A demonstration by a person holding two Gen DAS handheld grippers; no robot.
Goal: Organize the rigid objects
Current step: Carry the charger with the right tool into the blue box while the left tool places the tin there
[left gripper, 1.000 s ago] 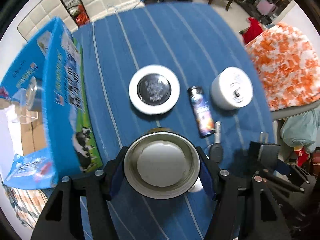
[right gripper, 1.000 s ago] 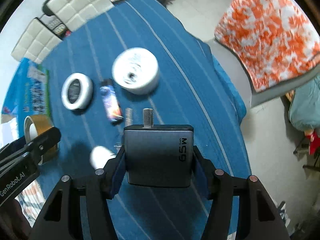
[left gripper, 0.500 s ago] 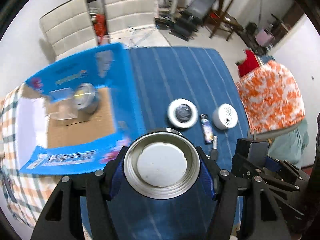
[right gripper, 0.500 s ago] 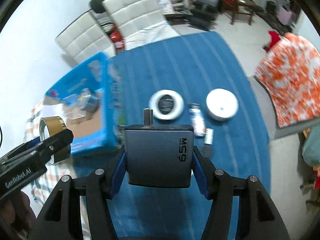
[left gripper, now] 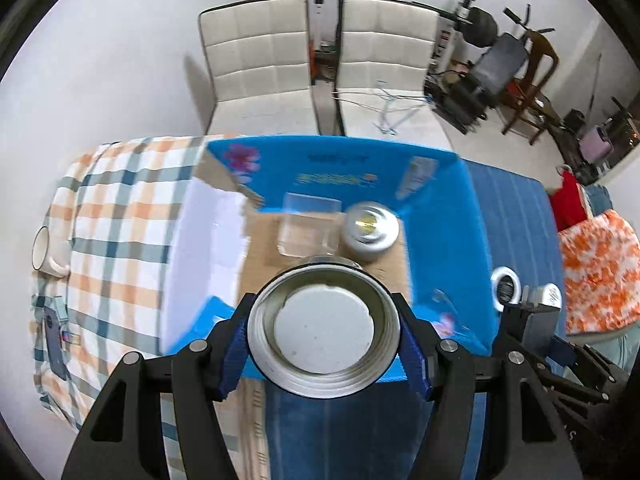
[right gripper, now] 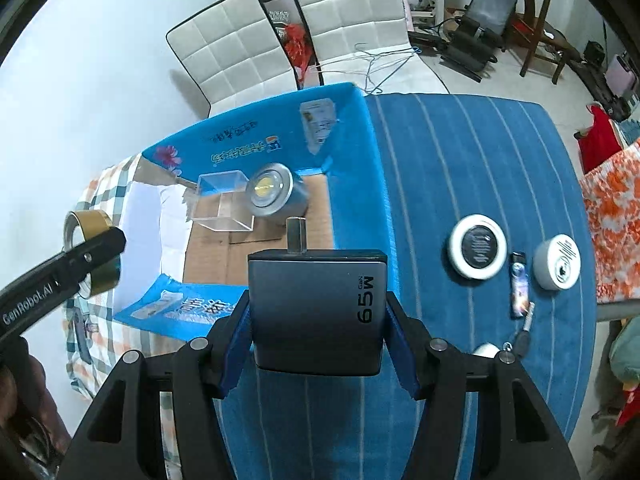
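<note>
While my left claw (left gripper: 323, 330) pinches a round metal tin (left gripper: 324, 328) by its sides, its blue ribbed pads (left gripper: 232, 354) pressed against the smooth wall, I hold it in the air just above the near edge of an open blue cardboard box (left gripper: 436, 208). From the other camera the tin's outer band shows gold (right gripper: 94, 254) and glossy. Looking into its mouth I see ridged threads around the rim and a flat pale disc at the bottom. Inside the box, on the bare brown cardboard floor, sit a clear, square-cornered plastic cube (left gripper: 306, 224) and a short silver cylinder (left gripper: 370, 230) with a shiny yellowish centre, the two just beside each other. My right claw (right gripper: 318, 316) clamps a flat, dark grey charger (right gripper: 318, 312) with rounded corners and a matte face marked 65W, one metal prong (right gripper: 296, 236) jutting forward; it hangs over the box's right wall. To the right, on the blue cloth (right gripper: 440, 152) with thin white stripes, lie a white ring-shaped disc with a black centre (right gripper: 478, 246), a slim dark lighter (right gripper: 519, 290), a squat white puck (right gripper: 558, 262) and a car key (right gripper: 522, 336), all well apart from the box. Left of the box a checked orange-and-blue cloth (left gripper: 116, 232) carries a white mug (left gripper: 46, 250).
</note>
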